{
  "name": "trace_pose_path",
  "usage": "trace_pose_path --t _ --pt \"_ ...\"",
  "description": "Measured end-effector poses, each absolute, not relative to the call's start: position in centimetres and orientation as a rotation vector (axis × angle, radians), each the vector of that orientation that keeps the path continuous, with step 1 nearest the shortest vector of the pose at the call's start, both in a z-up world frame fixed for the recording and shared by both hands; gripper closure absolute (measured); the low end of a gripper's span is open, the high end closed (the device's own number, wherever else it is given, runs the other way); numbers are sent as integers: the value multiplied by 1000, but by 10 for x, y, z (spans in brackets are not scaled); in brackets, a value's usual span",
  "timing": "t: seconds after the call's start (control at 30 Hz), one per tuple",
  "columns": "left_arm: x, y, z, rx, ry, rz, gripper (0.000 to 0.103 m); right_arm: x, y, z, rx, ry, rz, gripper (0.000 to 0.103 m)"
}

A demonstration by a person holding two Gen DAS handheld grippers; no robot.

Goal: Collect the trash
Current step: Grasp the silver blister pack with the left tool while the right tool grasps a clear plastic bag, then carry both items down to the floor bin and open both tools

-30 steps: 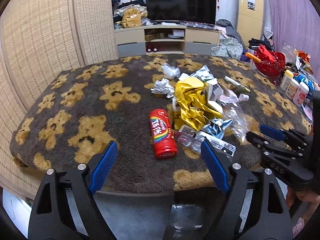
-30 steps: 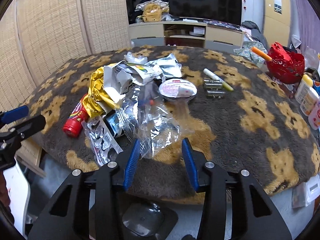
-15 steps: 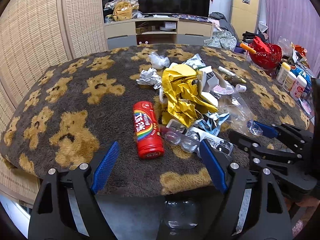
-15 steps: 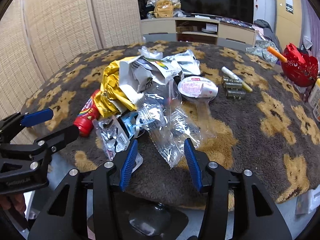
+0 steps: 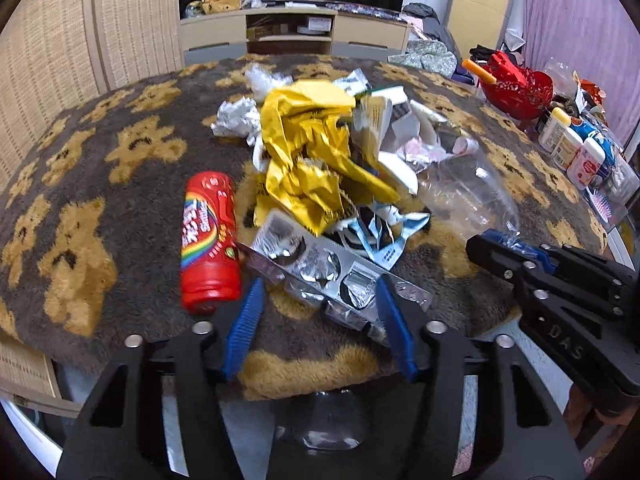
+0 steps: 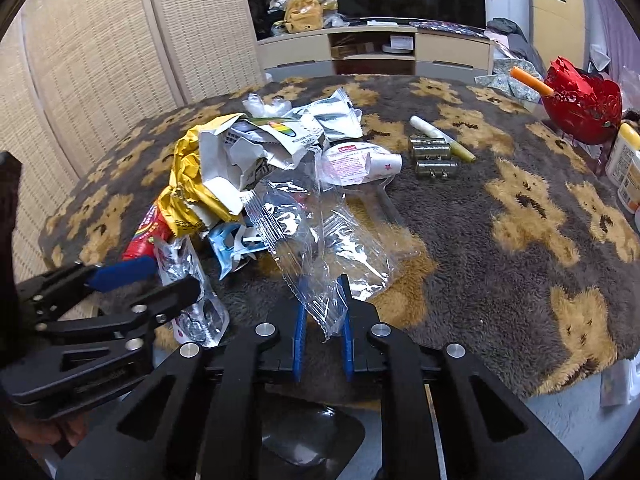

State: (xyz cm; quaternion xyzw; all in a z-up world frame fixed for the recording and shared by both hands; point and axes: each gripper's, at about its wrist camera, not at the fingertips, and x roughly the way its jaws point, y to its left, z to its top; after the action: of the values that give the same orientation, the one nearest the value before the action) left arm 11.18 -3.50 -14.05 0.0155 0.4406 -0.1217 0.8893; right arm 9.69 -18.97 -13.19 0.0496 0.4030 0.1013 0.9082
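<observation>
We are at the grasping step, both tools at the near edge of the trash pile on the counter (image 5: 132, 208). Our right gripper (image 6: 322, 322) has just been closing and its jaws now pinch the tail of the clear bag (image 6: 320, 248). Our left gripper (image 5: 318, 312) has been closing too; its jaws stand half open around the blister pack (image 5: 320, 268), beside the red tube (image 5: 208, 236), and we cannot tell if they press it. Next we finish that squeeze, then lift both pieces clear.
</observation>
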Motion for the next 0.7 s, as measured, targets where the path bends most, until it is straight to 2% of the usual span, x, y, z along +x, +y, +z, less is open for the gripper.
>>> trace_pose_path --t 0.07,0.2,0.27,0.3,0.43,0.7 --pt "110 -35 -144 20 926 -260 58 93 -188 -128 104 826 220 87" --pt "105 -36 -147 36 938 -267 75 85 -188 -124 118 822 229 87" --pt "101 -38 -149 46 942 -278 81 83 -190 -124 127 825 227 88" --pt "100 -38 -149 48 945 -280 89 82 -190 -125 129 827 226 88" --pt "92 -38 -148 53 937 -287 94 76 -195 -129 154 843 230 89" --pt "72 -31 -145 59 942 -294 97 55 -202 -135 178 880 247 89"
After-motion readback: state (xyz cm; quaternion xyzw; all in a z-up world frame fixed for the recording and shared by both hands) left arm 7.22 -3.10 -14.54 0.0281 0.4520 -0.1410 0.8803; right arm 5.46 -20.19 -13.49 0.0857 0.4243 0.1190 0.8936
